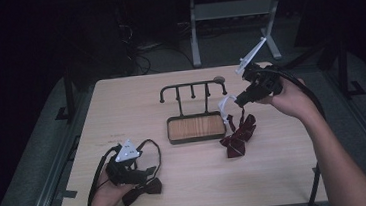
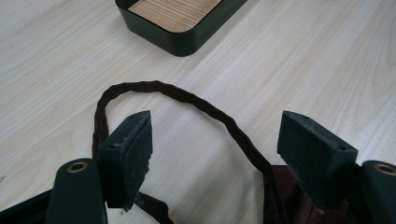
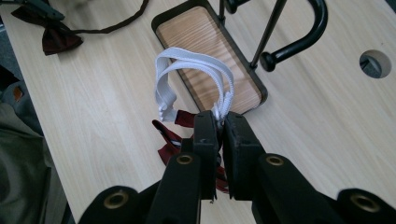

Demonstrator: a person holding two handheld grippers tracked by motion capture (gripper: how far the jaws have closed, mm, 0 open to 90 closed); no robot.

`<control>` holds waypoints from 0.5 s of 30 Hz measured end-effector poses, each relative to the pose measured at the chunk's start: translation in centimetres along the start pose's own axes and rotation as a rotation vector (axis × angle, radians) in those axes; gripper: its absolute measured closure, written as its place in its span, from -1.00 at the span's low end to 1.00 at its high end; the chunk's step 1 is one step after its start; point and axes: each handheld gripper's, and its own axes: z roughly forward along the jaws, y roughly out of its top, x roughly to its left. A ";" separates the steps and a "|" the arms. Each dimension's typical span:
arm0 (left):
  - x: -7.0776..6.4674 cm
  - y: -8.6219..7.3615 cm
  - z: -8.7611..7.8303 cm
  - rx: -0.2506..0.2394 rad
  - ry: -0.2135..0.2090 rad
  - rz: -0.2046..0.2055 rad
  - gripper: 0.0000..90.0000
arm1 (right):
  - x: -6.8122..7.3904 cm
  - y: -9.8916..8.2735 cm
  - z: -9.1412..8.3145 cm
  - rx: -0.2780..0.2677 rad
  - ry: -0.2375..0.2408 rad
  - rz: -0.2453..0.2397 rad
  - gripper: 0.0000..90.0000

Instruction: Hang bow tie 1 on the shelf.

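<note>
Two bow ties are in play and neither hangs on the rack [image 1: 192, 88] yet: our right gripper [image 3: 220, 122], jaws pinched on the white strap [image 3: 194, 63], holds the red bow tie [image 1: 239, 134] partly lifted just right of the tray [image 1: 172, 138]. Our left gripper [image 2: 215, 149] rests with jaws spread over the dark bow tie's cord [image 2: 187, 95] near the table's [image 1: 287, 174] front edge, gripping nothing. The wood-bottomed tray under the rack looks empty, so we judge both hangings remain.

Black jaws, brass-ringed screw holes
</note>
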 end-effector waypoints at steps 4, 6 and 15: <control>0.0 0.0 0.0 0.000 -0.001 0.001 -0.40 | -0.4 0.3 0.0 0.002 -0.003 0.007 0.86; 0.1 0.0 0.0 -0.001 -0.001 0.001 -0.40 | -0.5 0.4 0.0 0.001 -0.004 0.010 0.86; 0.1 0.0 -0.1 0.006 -0.002 0.004 -0.40 | -1.2 1.1 -0.1 0.005 -0.007 0.025 0.86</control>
